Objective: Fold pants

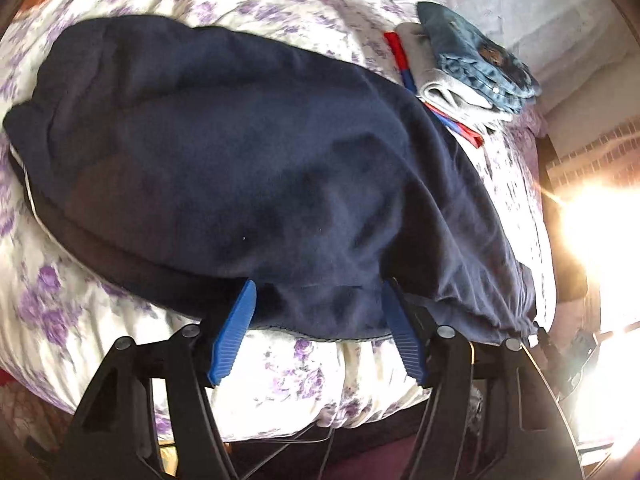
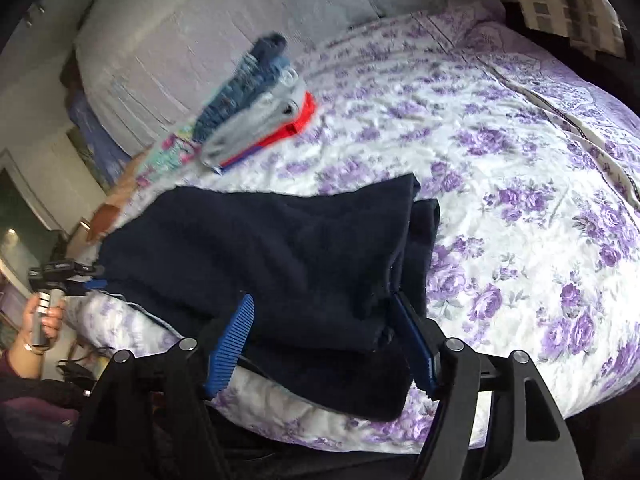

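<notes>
Dark navy pants [image 1: 248,168] lie folded over on the floral bed, near its front edge. In the left wrist view my left gripper [image 1: 320,300] is open, its blue fingers [image 1: 236,332] wide apart on either side of the pants' near hem. In the right wrist view the pants [image 2: 280,256] show as layers, the top layer's edge between the open fingers of my right gripper [image 2: 324,316]. The left gripper [image 2: 64,272] shows at the far left, held in a hand, at the pants' other end.
A stack of folded clothes [image 1: 460,68], jeans on top over grey and red items, sits on the bed behind the pants; it also shows in the right wrist view [image 2: 256,100]. The purple floral bedspread [image 2: 520,184] stretches to the right. A grey headboard [image 2: 200,32] is behind.
</notes>
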